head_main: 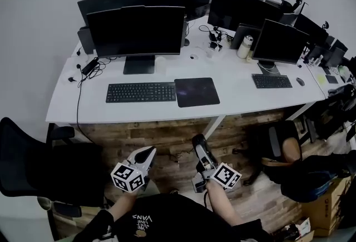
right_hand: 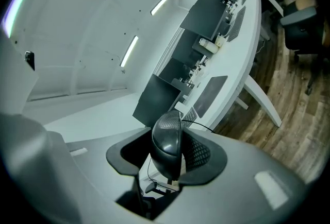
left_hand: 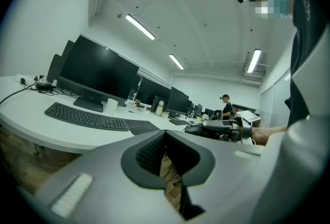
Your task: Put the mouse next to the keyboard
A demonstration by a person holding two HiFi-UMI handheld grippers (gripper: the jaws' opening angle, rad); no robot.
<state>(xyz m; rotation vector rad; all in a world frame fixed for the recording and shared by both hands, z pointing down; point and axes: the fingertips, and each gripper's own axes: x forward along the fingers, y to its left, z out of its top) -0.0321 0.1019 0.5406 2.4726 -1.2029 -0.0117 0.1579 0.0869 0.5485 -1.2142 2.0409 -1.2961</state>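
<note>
A black mouse point(right_hand: 166, 147) sits edge-up between my right gripper's point(right_hand: 168, 138) jaws, which are shut on it. In the head view that gripper point(head_main: 198, 145) hangs low in front of the white desk point(head_main: 233, 99), over the wooden floor, with the mouse point(head_main: 197, 140) dark at its tip. On the desk lie the black keyboard point(head_main: 141, 92) and, just right of it, a dark mouse pad point(head_main: 196, 91), both below a large monitor point(head_main: 136, 31). My left gripper point(head_main: 149, 153) is level with the right one and to its left, shut and holding nothing point(left_hand: 165, 139). The keyboard point(left_hand: 85, 116) also shows in the left gripper view.
A black office chair point(head_main: 33, 163) stands at the left beside me. Cables and a power strip point(head_main: 89, 66) lie at the desk's left end, a white cup point(head_main: 161, 64) by the monitor foot. Further right are a second keyboard point(head_main: 271, 80), another mouse point(head_main: 300, 81) and a seated person point(head_main: 285, 149).
</note>
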